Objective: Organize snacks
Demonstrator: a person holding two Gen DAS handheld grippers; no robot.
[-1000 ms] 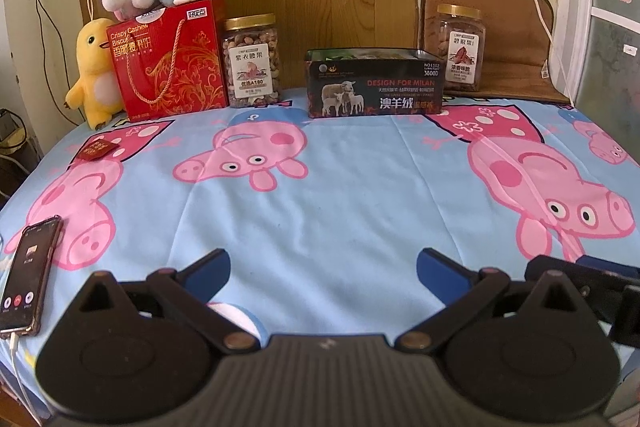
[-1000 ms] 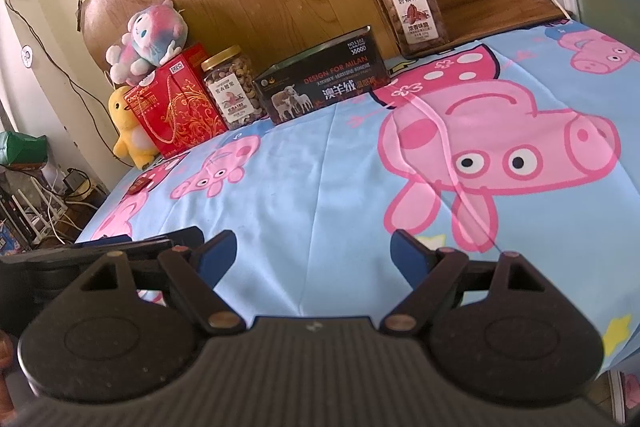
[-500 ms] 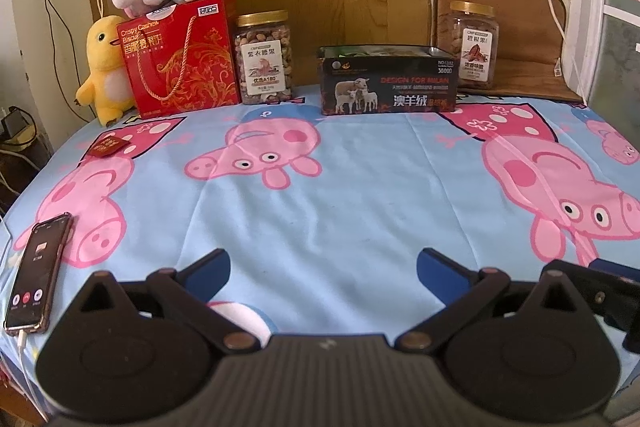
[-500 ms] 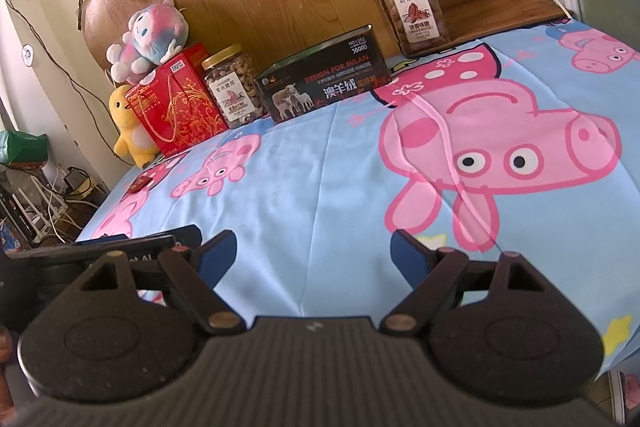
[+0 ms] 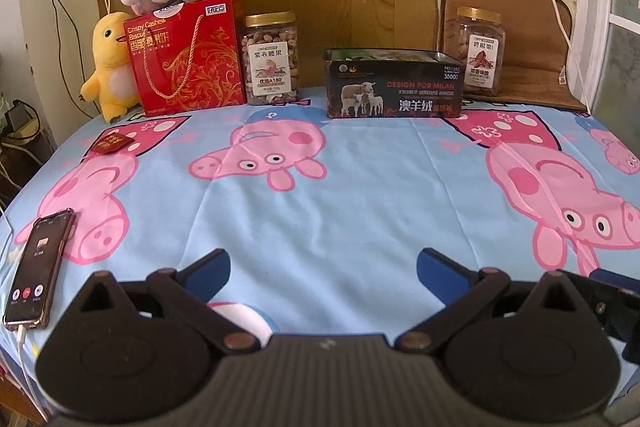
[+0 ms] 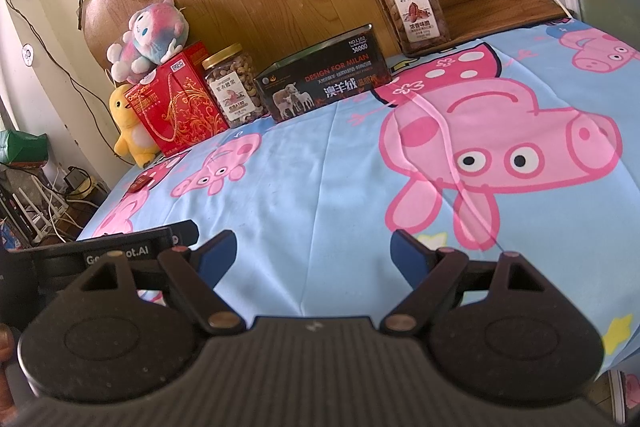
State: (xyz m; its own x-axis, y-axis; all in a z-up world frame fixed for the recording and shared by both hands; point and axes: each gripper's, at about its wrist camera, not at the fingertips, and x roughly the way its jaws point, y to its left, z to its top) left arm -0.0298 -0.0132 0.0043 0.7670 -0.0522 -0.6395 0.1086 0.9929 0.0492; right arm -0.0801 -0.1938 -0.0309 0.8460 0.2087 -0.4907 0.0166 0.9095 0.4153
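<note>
My left tool point(image 5: 322, 265) hangs wide and empty at the near edge of the bed point(image 5: 360, 195); the red box point(image 5: 186, 57) and nut jar point(image 5: 272, 59) stand far ahead to its left. The black tin point(image 5: 394, 85), long side toward me, sits centre. The pecan jar point(image 6: 416, 9) is rightmost, likely nearer my right tool point(image 6: 312, 253), also wide and empty.

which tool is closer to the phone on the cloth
Left. The phone lies just left of the left tool, near its left finger. The right tool sits farther right, beyond the left one; its view misses the phone.
</note>
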